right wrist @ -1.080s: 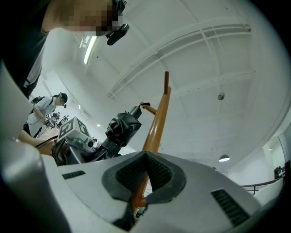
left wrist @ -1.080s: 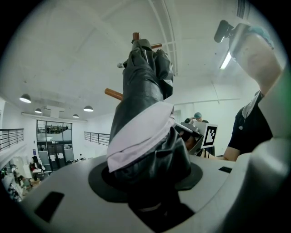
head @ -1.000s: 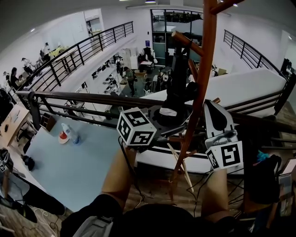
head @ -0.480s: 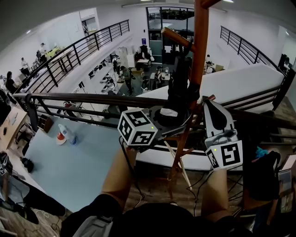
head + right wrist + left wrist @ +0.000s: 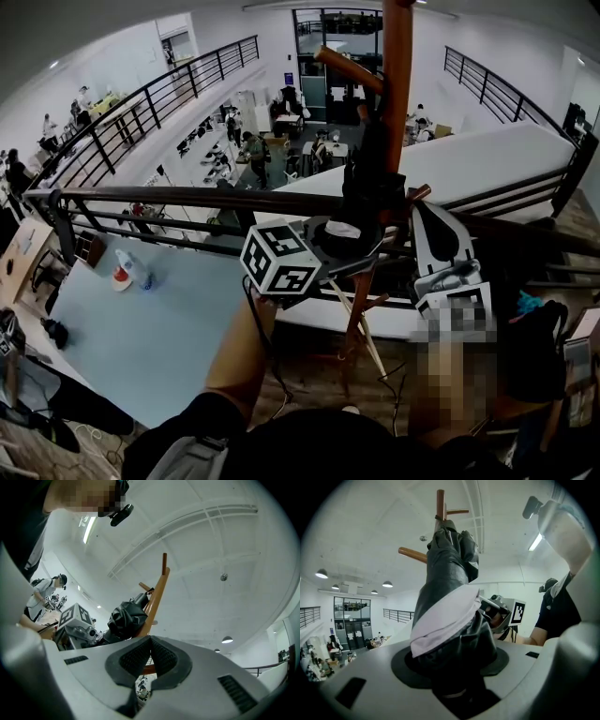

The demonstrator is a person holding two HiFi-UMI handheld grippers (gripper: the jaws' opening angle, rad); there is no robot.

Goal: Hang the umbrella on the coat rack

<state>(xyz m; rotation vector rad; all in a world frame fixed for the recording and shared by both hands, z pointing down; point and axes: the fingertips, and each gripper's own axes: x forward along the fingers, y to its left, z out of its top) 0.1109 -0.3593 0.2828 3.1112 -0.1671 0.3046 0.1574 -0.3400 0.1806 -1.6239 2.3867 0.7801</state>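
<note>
Fingers of the left gripper [image 5: 451, 672] clamp the black folded fabric umbrella [image 5: 449, 583], likely light and squashy, low on its bundled canopy against the brown wooden coat rack [image 5: 397, 94], the right gripper [image 5: 151, 658] closed and empty

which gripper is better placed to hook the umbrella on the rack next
Left. The left gripper is clamped on the umbrella, held up against the coat rack beside a peg. The right gripper is shut and empty.
</note>
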